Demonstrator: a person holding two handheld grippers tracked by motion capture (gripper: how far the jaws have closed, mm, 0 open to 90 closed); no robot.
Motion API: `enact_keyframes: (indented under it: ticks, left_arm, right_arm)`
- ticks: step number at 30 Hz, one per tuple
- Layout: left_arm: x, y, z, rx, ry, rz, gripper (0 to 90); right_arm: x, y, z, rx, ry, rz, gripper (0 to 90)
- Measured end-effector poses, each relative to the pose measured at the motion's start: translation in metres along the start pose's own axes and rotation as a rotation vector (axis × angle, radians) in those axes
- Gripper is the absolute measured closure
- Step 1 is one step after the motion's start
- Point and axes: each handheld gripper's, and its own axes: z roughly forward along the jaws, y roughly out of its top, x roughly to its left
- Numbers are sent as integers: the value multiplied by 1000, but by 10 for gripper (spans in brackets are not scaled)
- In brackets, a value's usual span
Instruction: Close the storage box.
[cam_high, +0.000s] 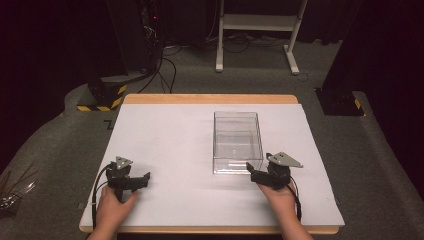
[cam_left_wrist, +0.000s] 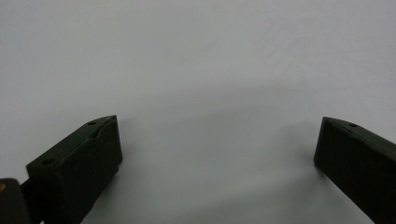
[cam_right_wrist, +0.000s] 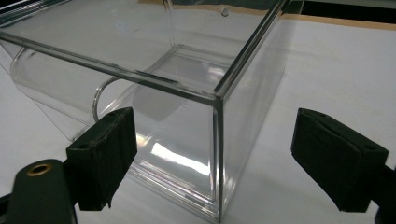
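The tabletop (cam_high: 165, 140) is a wooden board covered with a white sheet, and the wood shows as a strip along the far edge and the near edge. It stands on a grey carpet floor (cam_high: 380, 150) in a dark room. Behind the far edge there is one white metal frame (cam_high: 257, 22) with two feet, some black cables (cam_high: 165, 65) on the floor, and one black base with yellow and black stripes (cam_high: 102, 97) near the far left corner.

On the tabletop there is one clear plastic box (cam_high: 237, 141), open at the top and empty, lying right of the middle, closer to the near edge.

There are two tongs, each held by one hand. The left tongs (cam_high: 146, 178) are near the near left corner, with jaws spread wide over the bare white sheet. The right tongs (cam_high: 251, 171) are at the near right corner of the box; the jaws are spread, and in the right gripper view this corner stands between them, not pinched.
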Motion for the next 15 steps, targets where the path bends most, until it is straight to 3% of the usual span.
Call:
enact_keyframes:
  ticks: [15]
  left_arm:
    - [0, 0, 0, -1, 1, 2, 12]
  right_arm:
    - [-3, 3, 10, 10, -9, -5, 145]
